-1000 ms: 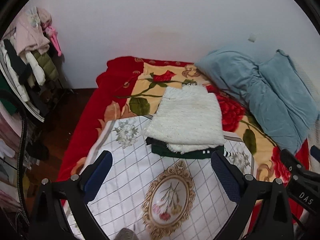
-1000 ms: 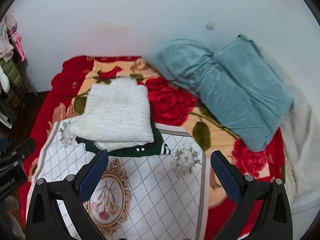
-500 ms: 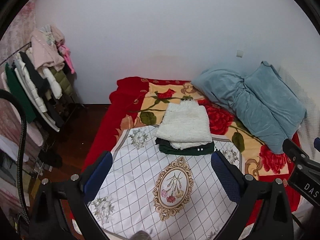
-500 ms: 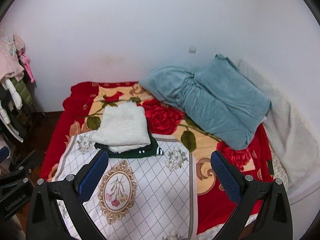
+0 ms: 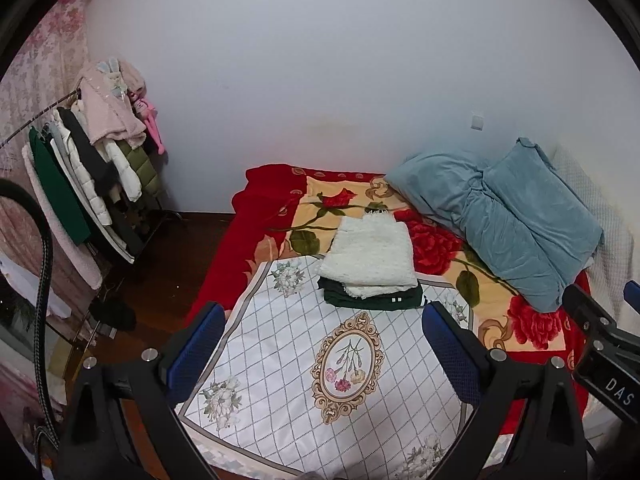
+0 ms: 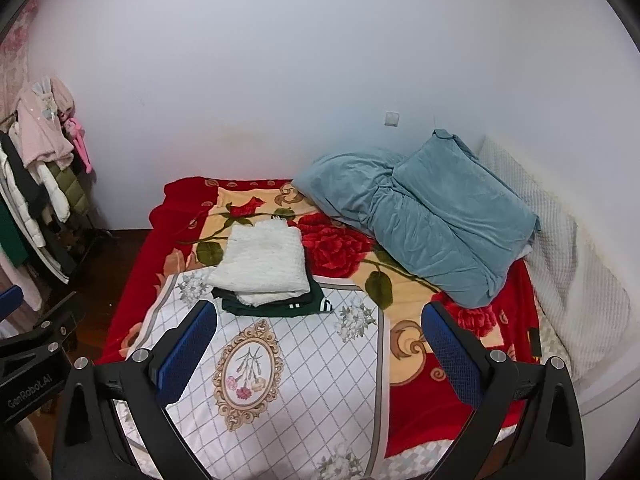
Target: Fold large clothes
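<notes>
Left wrist view: our left tool [image 5: 324, 344] hangs released, jaws spread wide, holding nothing. Ahead of it, just beyond the fingertips, we list a folded white sweater [image 5: 370, 254] stacked on a folded dark green garment [image 5: 374, 300], both on the white checked cloth [image 5: 280, 360] over the bed. Right wrist view: our right tool [image 6: 318, 342] likewise released and empty; same stack ahead-left, blue quilt [image 6: 424, 216] ahead-right.

A bed [image 6: 132, 280] draped in a red rose-print blanket [image 6: 344, 240] carries a white diamond-patterned cloth [image 6: 312, 380], a folded clothes stack [image 6: 264, 268] and a rumpled blue quilt [image 6: 432, 220].
</notes>
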Demonstrator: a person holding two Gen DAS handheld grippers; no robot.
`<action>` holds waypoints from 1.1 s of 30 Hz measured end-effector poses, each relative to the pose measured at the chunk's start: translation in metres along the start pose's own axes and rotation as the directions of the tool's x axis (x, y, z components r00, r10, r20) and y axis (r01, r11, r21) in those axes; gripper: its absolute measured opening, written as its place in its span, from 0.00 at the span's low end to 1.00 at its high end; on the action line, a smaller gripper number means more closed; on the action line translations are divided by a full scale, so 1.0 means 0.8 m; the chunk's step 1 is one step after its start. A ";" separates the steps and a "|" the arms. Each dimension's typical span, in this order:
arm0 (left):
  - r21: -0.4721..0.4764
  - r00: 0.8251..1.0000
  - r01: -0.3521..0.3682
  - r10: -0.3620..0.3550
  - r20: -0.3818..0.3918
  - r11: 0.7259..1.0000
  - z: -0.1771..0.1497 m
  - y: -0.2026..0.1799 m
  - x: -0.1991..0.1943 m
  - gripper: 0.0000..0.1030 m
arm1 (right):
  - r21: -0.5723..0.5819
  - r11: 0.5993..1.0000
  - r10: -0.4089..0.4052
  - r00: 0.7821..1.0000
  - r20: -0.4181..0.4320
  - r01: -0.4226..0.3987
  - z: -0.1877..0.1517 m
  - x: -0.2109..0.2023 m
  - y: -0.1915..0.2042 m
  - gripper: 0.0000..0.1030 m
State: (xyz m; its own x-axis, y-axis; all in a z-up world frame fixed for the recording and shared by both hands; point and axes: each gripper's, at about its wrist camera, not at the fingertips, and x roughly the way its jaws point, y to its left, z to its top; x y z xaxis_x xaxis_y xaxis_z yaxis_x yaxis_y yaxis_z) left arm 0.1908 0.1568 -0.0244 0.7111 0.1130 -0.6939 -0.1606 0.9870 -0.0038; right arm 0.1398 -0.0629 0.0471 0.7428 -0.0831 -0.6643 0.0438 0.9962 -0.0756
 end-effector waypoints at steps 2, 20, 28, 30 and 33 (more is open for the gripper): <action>-0.003 1.000 -0.003 0.003 -0.001 1.000 -0.003 0.001 -0.005 0.98 | -0.006 1.000 0.008 1.000 -0.002 -0.008 0.002 -0.010 -0.001 1.00; -0.015 0.999 -0.020 0.020 0.025 1.000 -0.007 -0.002 -0.028 0.98 | -0.030 0.999 0.036 0.999 -0.013 -0.036 0.018 -0.022 -0.003 1.00; -0.034 1.000 -0.007 0.008 0.015 0.999 -0.002 -0.003 -0.027 0.98 | -0.023 0.999 0.043 0.999 -0.017 -0.043 0.019 -0.020 -0.004 1.00; -0.033 1.000 -0.007 0.007 0.015 0.999 -0.002 -0.004 -0.028 0.98 | -0.025 0.999 0.047 0.999 -0.019 -0.047 0.022 -0.019 -0.006 1.00; -0.031 1.000 -0.006 0.006 0.015 0.999 0.000 -0.003 -0.027 0.98 | -0.031 0.998 0.049 0.999 -0.019 -0.050 0.026 -0.016 -0.007 1.00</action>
State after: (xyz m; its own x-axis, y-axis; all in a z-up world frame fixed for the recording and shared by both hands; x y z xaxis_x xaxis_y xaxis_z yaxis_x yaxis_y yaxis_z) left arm 0.1761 0.1519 -0.0092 0.7201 0.1206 -0.6833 -0.1859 0.9823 -0.0225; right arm 0.1438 -0.0670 0.0720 0.7315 -0.0343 -0.6810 -0.0144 0.9977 -0.0657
